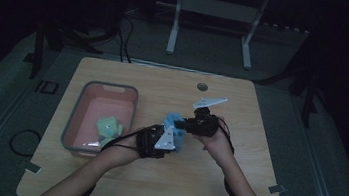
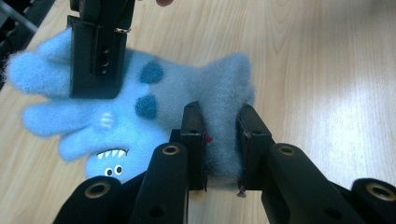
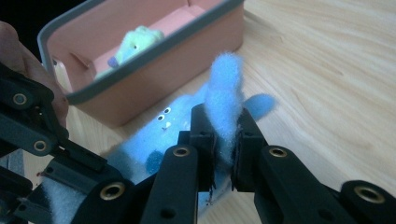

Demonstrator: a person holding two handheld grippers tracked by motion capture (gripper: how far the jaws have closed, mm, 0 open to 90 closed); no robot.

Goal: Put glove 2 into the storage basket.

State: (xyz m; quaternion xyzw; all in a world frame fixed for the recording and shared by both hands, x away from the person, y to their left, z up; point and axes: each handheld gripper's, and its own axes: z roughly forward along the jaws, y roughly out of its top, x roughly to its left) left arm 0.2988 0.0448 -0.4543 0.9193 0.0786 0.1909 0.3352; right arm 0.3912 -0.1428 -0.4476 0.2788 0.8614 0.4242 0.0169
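Both claws are clamped on the same fuzzy blue monster glove [image 2: 140, 107]: the left gripper [image 2: 223, 140] has its jaws pinched tight on the grey-blue cuff end at the lower middle of its own view, and the right gripper [image 3: 223, 135] squeezes one upright blue finger of the glove between its pads. In the high view the glove sits just below the frame's centre, bridged between the two grippers and, as far as the dim light lets me judge, lifted slightly off the pale wooden table [image 1: 232, 185]. Left of it stands a pink bin with a grey rim [image 1: 75, 121], holding a yellow-green plush toy [image 1: 110, 126]. Both forearms come in from the bottom edge, angled inward so the hands nearly meet. Beyond the table's far edge the room is dark, with a white metal stand [image 1: 213, 12] at upper centre.
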